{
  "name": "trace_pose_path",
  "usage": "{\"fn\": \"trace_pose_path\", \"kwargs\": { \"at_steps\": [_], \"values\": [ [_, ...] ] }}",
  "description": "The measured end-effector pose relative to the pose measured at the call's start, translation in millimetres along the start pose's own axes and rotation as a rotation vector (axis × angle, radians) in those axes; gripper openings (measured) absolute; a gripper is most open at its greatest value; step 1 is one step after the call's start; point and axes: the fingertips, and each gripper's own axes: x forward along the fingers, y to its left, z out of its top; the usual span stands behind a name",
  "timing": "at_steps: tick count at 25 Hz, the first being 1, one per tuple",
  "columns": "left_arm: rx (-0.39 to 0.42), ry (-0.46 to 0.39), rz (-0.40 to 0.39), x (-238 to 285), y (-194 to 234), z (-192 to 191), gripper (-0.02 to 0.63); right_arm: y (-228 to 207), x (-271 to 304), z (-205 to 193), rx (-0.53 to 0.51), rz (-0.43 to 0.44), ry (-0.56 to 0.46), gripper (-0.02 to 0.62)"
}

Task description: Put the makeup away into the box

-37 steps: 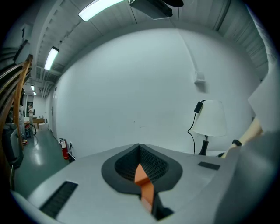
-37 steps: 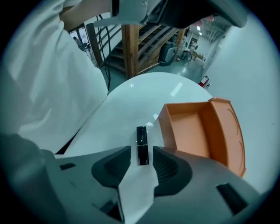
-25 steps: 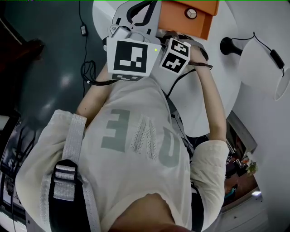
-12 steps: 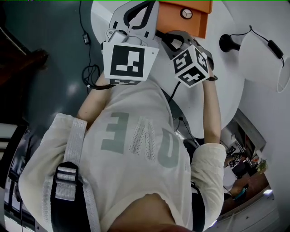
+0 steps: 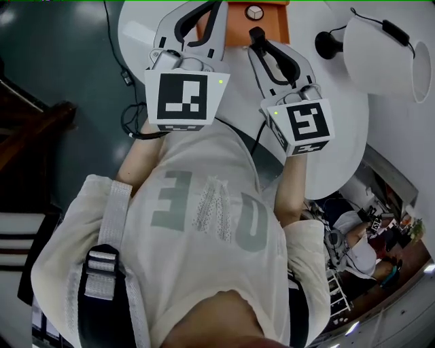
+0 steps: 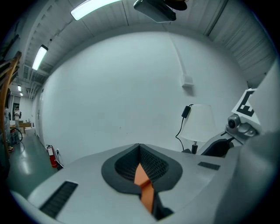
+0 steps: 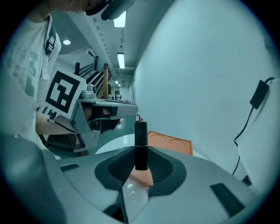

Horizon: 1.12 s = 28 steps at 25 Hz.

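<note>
My right gripper (image 5: 262, 44) is shut on a slim black makeup tube (image 7: 140, 146); its jaws have just been closing on it. The tube stands upright between the pads and pokes out past the tips (image 5: 256, 34). Behind it, at the far edge of the round white table (image 5: 326, 102), stands the orange box (image 5: 275, 27), also visible in the right gripper view (image 7: 173, 142). My left gripper (image 5: 207, 13) reaches to the box's left side. In the left gripper view its jaws (image 6: 142, 175) are closed on a thin orange flap, apparently the box's lid.
A white lamp (image 5: 380, 47) on a black stem with a black cord stands at the table's right, near the wall. Black cables (image 5: 129, 109) lie on the dark floor to the left. The person's torso fills the lower head view.
The right gripper has risen and rolled, so its marker cube now faces the head camera, with the black tube in its jaws. The left gripper has shifted slightly and stays at the box.
</note>
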Motion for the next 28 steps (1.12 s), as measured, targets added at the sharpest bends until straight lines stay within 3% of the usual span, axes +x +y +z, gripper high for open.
{"fn": "trace_pose_path", "kwargs": {
  "at_steps": [8,12,19,28],
  "values": [
    [0.006,-0.010,-0.020,4,-7,4,0.008,-5,-7,0,-0.045,-0.030,0.023,0.094],
    [-0.002,0.002,-0.027,5,-10,-1,0.008,-7,1,-3,-0.127,-0.003,0.075,0.094],
    [-0.054,0.038,0.017,6,5,-20,0.008,-26,45,-43,-0.422,0.162,0.334,0.094],
    [-0.134,0.083,-0.019,22,-7,-48,0.008,-61,93,-122,-0.761,0.353,0.717,0.094]
  ]
}}
